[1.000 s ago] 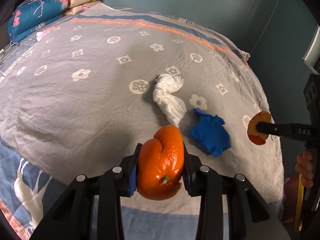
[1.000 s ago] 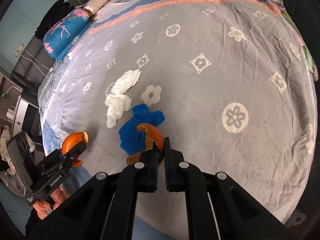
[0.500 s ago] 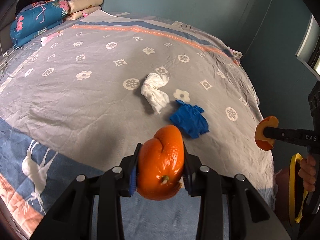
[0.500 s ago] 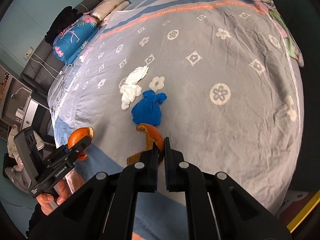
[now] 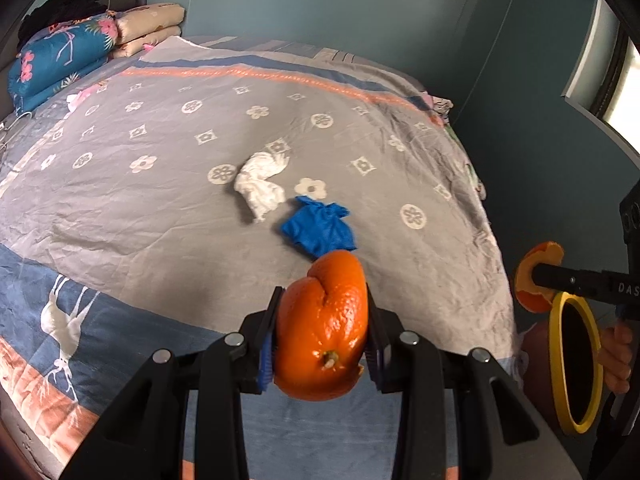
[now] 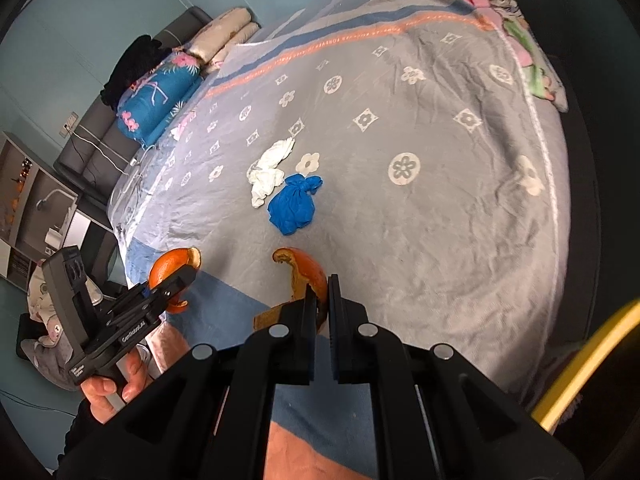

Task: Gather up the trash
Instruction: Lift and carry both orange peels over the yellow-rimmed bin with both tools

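My left gripper (image 5: pixel 322 346) is shut on a large piece of orange peel (image 5: pixel 324 328), held over the bed's near edge; it also shows in the right wrist view (image 6: pixel 176 276). My right gripper (image 6: pixel 318 300) is shut on a smaller curled orange peel (image 6: pixel 304 272), seen from the left wrist view (image 5: pixel 536 280) above a bin with a yellow rim (image 5: pixel 576 364). A crumpled white tissue (image 5: pixel 260 184) and a crumpled blue glove (image 5: pixel 320 232) lie side by side on the bed.
The bed has a grey flowered cover (image 5: pixel 140 200). Folded blankets and pillows (image 5: pixel 68 56) are stacked at its far left. Teal walls stand behind and to the right. The yellow bin rim (image 6: pixel 588 364) shows at the right wrist view's lower right.
Both grippers have pulled back from the bed with their peels. The tissue and glove look farther away. The yellow-rimmed bin has come into view under the right gripper.
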Demonstrator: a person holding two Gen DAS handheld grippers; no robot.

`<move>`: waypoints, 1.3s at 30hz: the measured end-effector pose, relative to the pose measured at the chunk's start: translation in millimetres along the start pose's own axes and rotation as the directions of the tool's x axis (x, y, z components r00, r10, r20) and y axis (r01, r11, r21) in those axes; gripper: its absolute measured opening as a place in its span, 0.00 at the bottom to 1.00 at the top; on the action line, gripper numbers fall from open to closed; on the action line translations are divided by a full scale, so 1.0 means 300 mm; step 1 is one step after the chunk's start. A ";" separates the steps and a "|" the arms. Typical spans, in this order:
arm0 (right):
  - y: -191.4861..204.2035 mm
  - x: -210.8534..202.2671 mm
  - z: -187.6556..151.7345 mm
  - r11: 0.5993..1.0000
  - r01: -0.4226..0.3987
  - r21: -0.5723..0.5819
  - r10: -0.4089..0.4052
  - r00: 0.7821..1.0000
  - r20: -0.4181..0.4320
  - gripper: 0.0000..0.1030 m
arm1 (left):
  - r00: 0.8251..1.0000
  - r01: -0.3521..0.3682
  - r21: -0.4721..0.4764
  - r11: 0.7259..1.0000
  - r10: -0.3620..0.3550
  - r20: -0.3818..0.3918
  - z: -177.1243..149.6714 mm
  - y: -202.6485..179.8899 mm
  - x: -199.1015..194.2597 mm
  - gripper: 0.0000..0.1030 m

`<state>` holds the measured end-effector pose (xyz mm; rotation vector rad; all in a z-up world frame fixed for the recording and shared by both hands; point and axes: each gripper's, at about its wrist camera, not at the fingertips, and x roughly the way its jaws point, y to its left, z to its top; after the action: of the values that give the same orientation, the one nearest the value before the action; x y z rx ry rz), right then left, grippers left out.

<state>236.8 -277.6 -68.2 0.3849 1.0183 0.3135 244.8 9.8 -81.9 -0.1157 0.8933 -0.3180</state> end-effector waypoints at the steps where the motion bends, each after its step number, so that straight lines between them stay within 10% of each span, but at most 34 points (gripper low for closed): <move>1: -0.009 -0.023 -0.011 1.000 -0.003 0.005 0.003 1.000 0.008 0.05 | 1.000 0.007 0.002 1.000 -0.007 0.001 -0.002 -0.015 -0.006 0.33; 39: -0.443 -0.581 -0.297 0.976 0.007 0.216 -0.058 0.972 0.230 0.05 | 0.959 0.282 0.215 0.935 -0.274 -0.068 -0.116 -0.723 -0.084 0.33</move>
<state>83.8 -455.6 -37.4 0.5859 0.8262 0.1239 154.3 -186.4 -34.8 -0.0279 0.8723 -0.6848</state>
